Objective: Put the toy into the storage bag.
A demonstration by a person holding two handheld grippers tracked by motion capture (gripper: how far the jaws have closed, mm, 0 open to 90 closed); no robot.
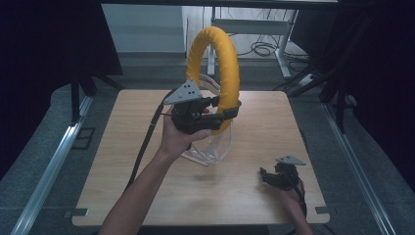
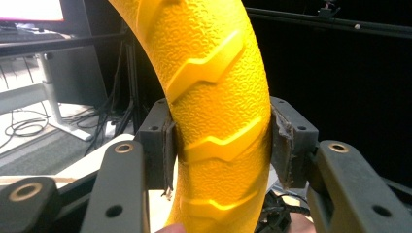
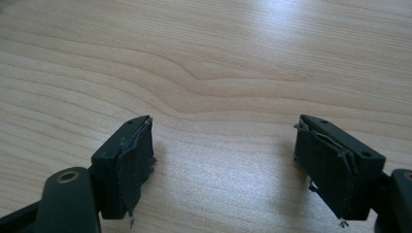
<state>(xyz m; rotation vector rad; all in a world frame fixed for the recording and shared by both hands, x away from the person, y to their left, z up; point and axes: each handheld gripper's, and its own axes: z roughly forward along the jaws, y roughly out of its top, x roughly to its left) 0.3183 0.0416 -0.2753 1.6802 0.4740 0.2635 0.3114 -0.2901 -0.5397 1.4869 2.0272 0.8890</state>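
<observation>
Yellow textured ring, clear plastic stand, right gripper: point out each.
Yellow textured ring [image 1: 228,54]: high view, upper right arc.
Clear plastic stand [image 1: 219,148]: high view, lower wall near the table.
Right gripper [image 3: 223,160]: right gripper view, midway between its open fingers.

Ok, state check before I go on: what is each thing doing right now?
Yellow ring: upright, lifted, clamped in the left gripper.
Left gripper: shut on the ring, held above the table.
Right gripper: open, nothing between its fingers, low over the table.
Clear stand: on the table, under the ring.
</observation>
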